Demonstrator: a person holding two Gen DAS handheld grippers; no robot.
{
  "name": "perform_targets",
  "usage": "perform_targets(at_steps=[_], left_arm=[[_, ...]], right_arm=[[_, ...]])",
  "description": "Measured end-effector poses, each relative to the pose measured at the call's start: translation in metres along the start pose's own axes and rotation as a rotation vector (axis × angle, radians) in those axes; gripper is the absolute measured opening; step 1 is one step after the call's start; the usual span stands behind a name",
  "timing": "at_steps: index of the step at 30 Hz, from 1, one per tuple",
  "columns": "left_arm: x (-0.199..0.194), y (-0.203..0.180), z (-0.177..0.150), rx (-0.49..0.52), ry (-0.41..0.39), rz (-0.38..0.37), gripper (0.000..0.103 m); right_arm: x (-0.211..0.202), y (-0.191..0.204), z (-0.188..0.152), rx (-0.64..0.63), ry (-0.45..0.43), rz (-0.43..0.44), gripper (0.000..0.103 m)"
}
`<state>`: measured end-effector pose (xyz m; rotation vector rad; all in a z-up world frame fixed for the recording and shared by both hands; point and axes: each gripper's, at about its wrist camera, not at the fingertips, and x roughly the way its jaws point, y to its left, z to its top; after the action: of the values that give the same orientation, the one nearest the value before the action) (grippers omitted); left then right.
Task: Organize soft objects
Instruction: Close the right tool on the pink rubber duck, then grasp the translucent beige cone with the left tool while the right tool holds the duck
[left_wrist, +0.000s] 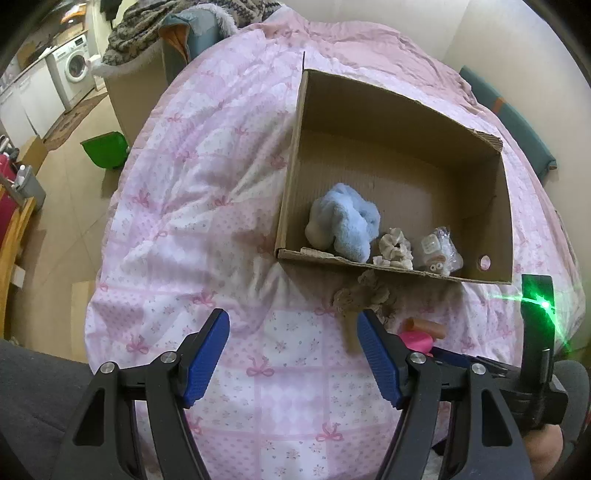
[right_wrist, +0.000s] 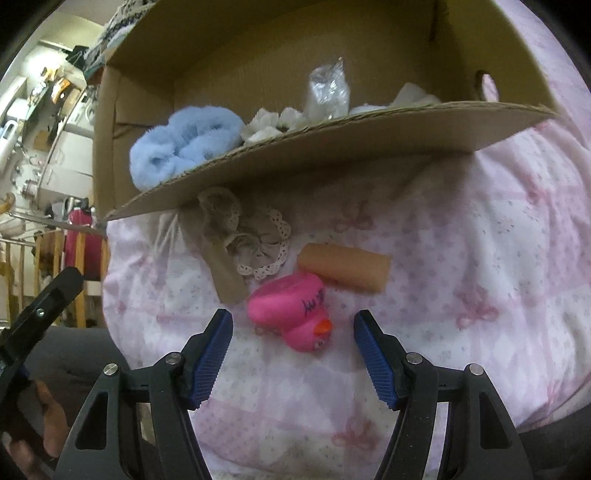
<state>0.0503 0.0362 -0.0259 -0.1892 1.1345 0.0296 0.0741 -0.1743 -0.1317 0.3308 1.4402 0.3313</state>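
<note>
Soft objects are partly sorted already: in the left wrist view the cardboard box (left_wrist: 476, 229) sits right of centre on the pink quilt (left_wrist: 192, 192), and along its near wall lie, from left to right, a fluffy blue plush (left_wrist: 345, 221), a cream scrunchie (left_wrist: 393, 247) and a small clear-wrapped packet (left_wrist: 439, 249). Outside the box three things are left, by my reckoning. In the right wrist view, just below the box's near wall, a beige lace-trimmed cloth piece (right_wrist: 240, 236) lies left of centre, touching the box edge; beside it to the right, at the frame's middle, a pink rubber duck (right_wrist: 291, 310) lies tipped over; just right of and above the duck rests a tan foam cylinder (right_wrist: 345, 267), touching it or nearly so. My left gripper (left_wrist: 291, 358) hangs low in its frame with its blue pads spread wide, holding nothing, its right pad close beside the beige cloth. My right gripper (right_wrist: 293, 354) is also spread wide and empty, pads either side of the duck's head but apart from it. I judge the duck to be the next pick; roughly half the job seems done.
</note>
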Motion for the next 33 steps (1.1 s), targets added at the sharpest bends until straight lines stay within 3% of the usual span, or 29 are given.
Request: perform_targets(at_steps=[3,5,6,18,25,33], left_arm=[[0.004,0.003,0.000,-0.009,0.008,0.005,0.069],[0.009,0.004,0.000,-0.012,0.012,0.014,0.069],[0.011,0.004,0.000,-0.015,0.017,0.019,0.069],[0.033,-0.009,-0.006,-0.003,0.073,-0.025,0.067],[0.062,-0.032,-0.017,0.013,0.171,-0.149,0.045],[0.093,-0.058,-0.021,0.052,0.230,-0.189,0.041]], right_arm=[[0.005,0.003,0.002,-0.009,-0.002,-0.018,0.073],[0.006,0.005,0.002,-0.025,-0.008,-0.032,0.054],[0.006,0.005,0.002,-0.027,-0.004,-0.023,0.051],[-0.039,-0.007,-0.016,0.011,-0.090,0.058,0.050],[-0.069,-0.018,-0.025,0.064,-0.177,0.105,0.050],[-0.077,-0.030,-0.022,0.094,-0.203,0.116,0.050]])
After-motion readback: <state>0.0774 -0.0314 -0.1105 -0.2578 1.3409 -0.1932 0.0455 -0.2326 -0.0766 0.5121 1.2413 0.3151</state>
